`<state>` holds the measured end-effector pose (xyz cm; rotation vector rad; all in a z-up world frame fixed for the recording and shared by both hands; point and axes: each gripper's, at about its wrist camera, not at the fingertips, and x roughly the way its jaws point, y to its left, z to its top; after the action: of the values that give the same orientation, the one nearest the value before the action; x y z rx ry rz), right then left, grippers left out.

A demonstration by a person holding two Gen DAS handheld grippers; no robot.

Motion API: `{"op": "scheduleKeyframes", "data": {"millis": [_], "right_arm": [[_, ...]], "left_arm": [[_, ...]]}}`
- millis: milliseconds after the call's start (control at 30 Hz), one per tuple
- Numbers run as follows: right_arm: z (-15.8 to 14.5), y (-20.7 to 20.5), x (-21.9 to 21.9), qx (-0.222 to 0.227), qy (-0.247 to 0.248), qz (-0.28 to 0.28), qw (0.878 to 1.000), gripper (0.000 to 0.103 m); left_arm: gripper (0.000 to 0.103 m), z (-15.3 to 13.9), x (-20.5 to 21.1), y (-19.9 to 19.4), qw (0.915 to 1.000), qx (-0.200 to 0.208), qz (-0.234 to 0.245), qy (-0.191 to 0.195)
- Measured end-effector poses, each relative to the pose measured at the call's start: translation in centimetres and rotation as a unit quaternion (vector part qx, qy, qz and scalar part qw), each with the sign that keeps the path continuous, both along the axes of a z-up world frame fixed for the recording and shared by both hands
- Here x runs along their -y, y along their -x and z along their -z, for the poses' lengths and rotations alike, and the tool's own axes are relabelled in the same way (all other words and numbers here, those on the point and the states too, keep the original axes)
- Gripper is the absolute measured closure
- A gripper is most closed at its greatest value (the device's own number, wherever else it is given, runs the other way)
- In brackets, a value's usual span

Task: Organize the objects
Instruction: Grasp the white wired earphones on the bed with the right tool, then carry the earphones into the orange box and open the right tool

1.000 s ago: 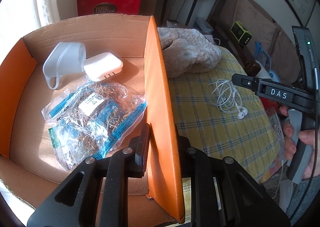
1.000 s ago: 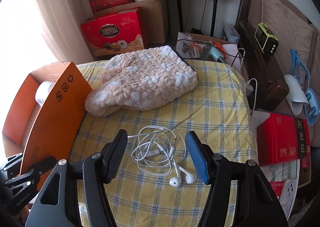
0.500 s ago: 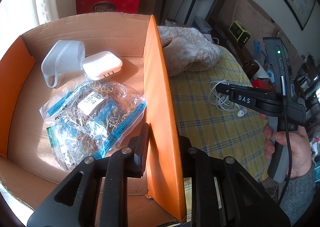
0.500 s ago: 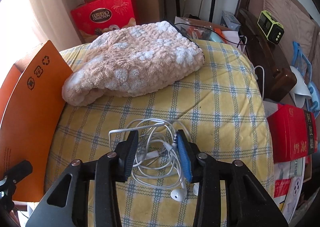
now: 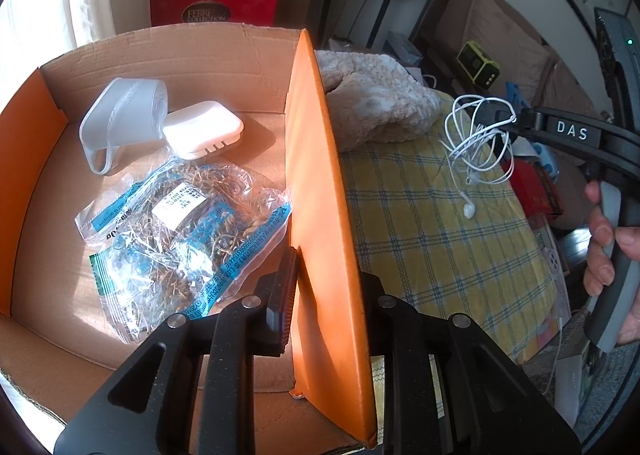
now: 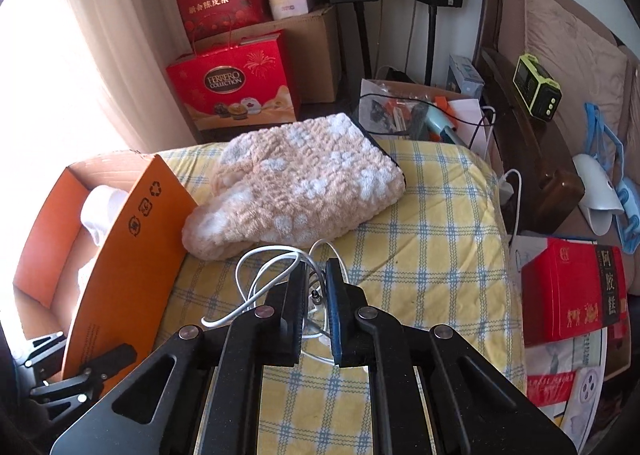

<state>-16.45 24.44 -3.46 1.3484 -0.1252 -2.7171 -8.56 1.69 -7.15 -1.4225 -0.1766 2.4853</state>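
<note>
My left gripper (image 5: pixel 326 275) is shut on the orange side flap (image 5: pixel 320 191) of an open cardboard box (image 5: pixel 140 55). In the box lie a translucent plastic cup (image 5: pixel 120 115), a white case (image 5: pixel 202 129) and a clear bag of dried herbs (image 5: pixel 180 231). My right gripper (image 6: pixel 316 275) is shut on tangled white earphones (image 6: pixel 264 275) and holds them above the yellow checked bed cover (image 6: pixel 420 255). In the left wrist view the earphones (image 5: pixel 476 143) dangle from the right gripper (image 5: pixel 508 123), to the right of the box.
A fluffy beige blanket (image 6: pixel 300 187) lies on the bed behind the earphones, against the box flap. Red gift boxes (image 6: pixel 236 87) and speaker stands stand beyond the bed. A red tin (image 6: pixel 572 291) and a dark wooden bench (image 6: pixel 532 159) are on the right.
My right gripper closed on the earphones and lifted them off the bed cover. My left gripper has kept hold of the box flap.
</note>
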Motion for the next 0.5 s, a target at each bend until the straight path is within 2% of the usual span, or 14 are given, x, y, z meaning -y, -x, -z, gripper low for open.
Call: {"op": "scheduleKeyframes", "data": {"millis": [500], "right_arm": [[-10.7, 0.5, 7.0, -0.081, 0.029, -0.099, 0.991, 0.094]], "left_arm": [[0.083, 0.1, -0.2, 0.0, 1.0, 0.0, 0.0, 0.0]]}}
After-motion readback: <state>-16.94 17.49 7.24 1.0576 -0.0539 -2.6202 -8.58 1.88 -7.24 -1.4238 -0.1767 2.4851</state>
